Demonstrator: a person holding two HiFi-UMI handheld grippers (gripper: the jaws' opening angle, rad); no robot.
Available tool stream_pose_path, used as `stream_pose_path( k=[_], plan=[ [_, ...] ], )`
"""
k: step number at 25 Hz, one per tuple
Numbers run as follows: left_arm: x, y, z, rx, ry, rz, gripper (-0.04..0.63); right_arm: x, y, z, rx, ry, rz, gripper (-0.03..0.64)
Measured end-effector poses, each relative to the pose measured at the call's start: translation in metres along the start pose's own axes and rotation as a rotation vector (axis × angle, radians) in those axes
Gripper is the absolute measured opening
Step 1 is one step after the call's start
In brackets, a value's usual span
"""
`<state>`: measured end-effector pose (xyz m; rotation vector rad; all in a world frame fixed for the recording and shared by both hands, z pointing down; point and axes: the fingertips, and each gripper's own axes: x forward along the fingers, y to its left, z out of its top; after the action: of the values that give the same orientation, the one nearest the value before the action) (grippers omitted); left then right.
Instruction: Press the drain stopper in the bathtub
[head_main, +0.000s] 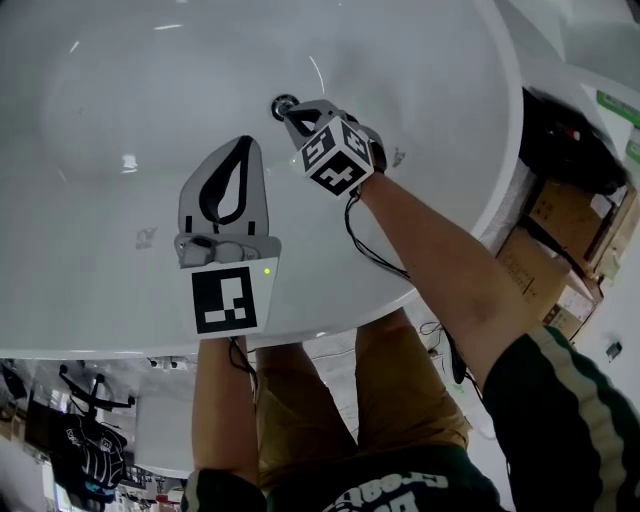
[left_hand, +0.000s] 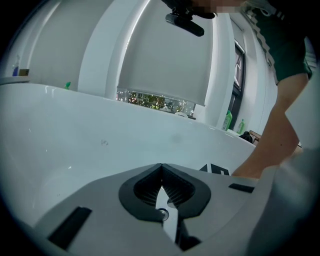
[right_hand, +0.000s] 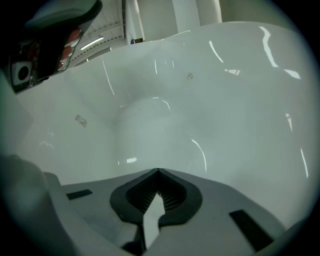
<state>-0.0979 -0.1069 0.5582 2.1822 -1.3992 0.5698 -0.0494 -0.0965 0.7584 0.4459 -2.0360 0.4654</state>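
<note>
We see the round dark metal drain stopper (head_main: 283, 103) just upper left of the right gripper (head_main: 293, 118), which is clenched and empty. The left gripper (head_main: 243, 143), also clenched and empty, lies farther off.

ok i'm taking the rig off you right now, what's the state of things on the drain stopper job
Left tool: shut, empty, held over the inner wall of the bathtub, off to the side of the drain.
Right tool: shut, empty. In the head view its tips sit right next to the drain stopper; contact can't be told.
Done: unclear, since the pictures don't show whether the stopper has been pressed.
Left: check the stopper; if it's up, probably push straight down with the shut right tool.
</note>
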Motion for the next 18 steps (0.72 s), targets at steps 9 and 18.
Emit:
stream_pose_path(
  k=[9,18],
  plan=[
    [-0.039,-0.025,0.050,0.054,-0.034,-0.031,0.006,-0.078,0.002,0.029,0.061,-0.087,-0.055,0.014],
    [-0.087,-0.042,0.095,0.097,-0.066,-0.038,0.006,-0.158,0.014,0.075,0.085,-0.187,-0.066,0.014]
  ],
)
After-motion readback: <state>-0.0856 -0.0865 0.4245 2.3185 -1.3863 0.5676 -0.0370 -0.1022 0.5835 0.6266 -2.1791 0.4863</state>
